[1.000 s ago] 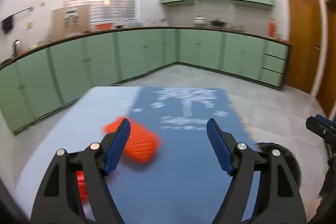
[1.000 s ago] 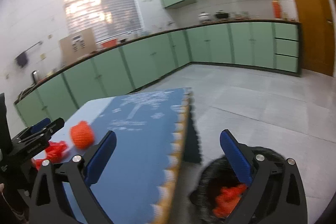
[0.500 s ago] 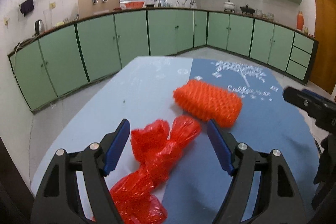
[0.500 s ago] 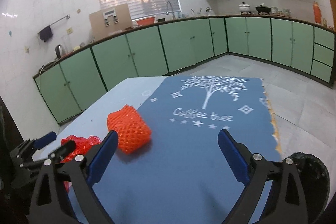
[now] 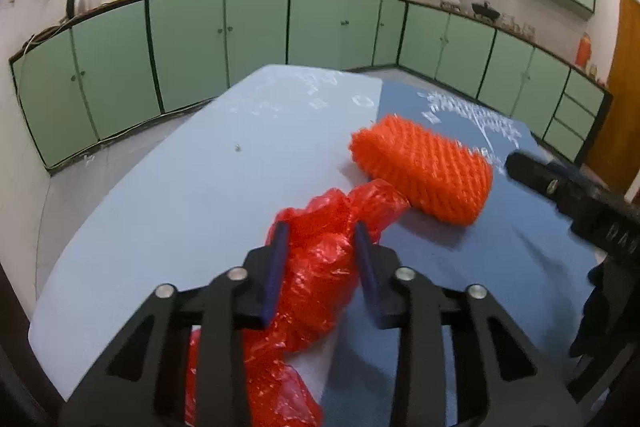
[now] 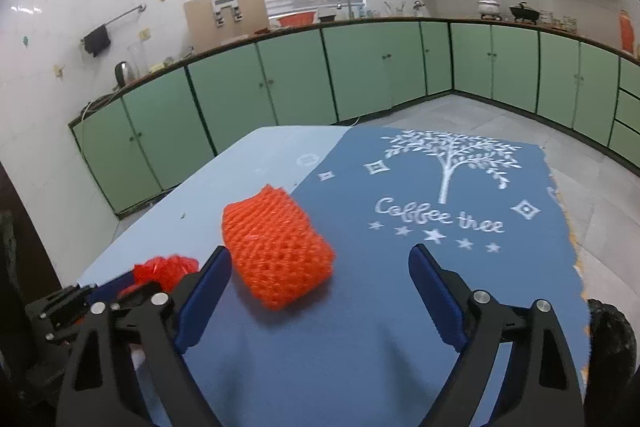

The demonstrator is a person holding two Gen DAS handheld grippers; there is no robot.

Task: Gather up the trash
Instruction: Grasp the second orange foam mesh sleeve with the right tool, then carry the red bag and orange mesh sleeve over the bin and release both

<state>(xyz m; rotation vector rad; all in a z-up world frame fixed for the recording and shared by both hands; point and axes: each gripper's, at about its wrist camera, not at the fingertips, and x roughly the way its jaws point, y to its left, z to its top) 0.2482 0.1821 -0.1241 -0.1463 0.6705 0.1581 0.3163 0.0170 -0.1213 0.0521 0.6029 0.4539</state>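
Note:
A crumpled red plastic bag [image 5: 316, 267] lies on the light blue table [image 5: 192, 187]. My left gripper [image 5: 320, 239] is closed around the bag, its blue pads pressing both sides. An orange foam net [image 5: 424, 167] lies just beyond the bag, at the edge of the dark blue mat [image 5: 500, 247]. In the right wrist view my right gripper [image 6: 320, 267] is open and empty, low over the mat [image 6: 400, 267], with the orange net [image 6: 276, 247] just inside its left finger. The red bag [image 6: 164, 269] and my left gripper [image 6: 76, 303] show at lower left.
A black trash bin [image 6: 612, 331] stands beside the table's right edge. The mat has a white "Coffee tree" print [image 6: 440, 215]. Green cabinets [image 6: 360, 75] line the walls, with grey floor between them and the table.
My left gripper has closed from wide open onto the red bag. My right gripper has moved closer to the orange net and stays open.

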